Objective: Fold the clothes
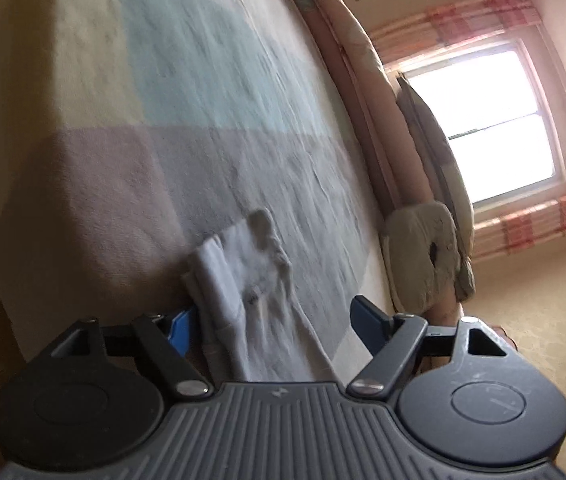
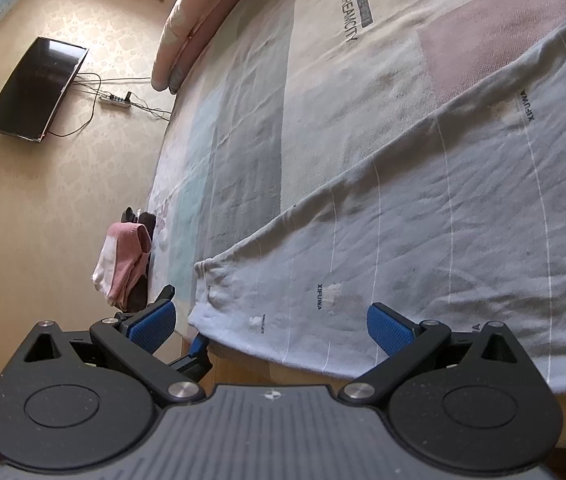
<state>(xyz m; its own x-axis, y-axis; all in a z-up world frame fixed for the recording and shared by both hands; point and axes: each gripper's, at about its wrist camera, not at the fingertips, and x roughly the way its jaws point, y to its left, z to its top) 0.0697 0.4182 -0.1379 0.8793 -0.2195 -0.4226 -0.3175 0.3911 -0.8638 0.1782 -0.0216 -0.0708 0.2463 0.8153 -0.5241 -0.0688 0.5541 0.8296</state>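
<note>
A light grey-blue garment (image 2: 443,220) with thin white stripes and small lettering lies spread flat on the bed (image 2: 243,120); its near edge hangs over the bed's side. My right gripper (image 2: 271,326) is open just above that near edge, close to the garment's left corner, with nothing between its pads. In the left wrist view a bunched corner of the garment (image 1: 243,264) lies between the fingers of my left gripper (image 1: 275,324), which is open and wide. A blue fingertip of the left gripper (image 2: 199,344) shows under that corner at the bed's side.
A rolled pink quilt (image 2: 187,20) and pillows (image 1: 423,248) lie along the bed's far side. Pink and dark clothes (image 2: 127,264) are piled at the bed's corner. A television (image 2: 35,88) and a power strip (image 2: 115,100) are beyond it. A bright window (image 1: 491,120) is behind the pillows.
</note>
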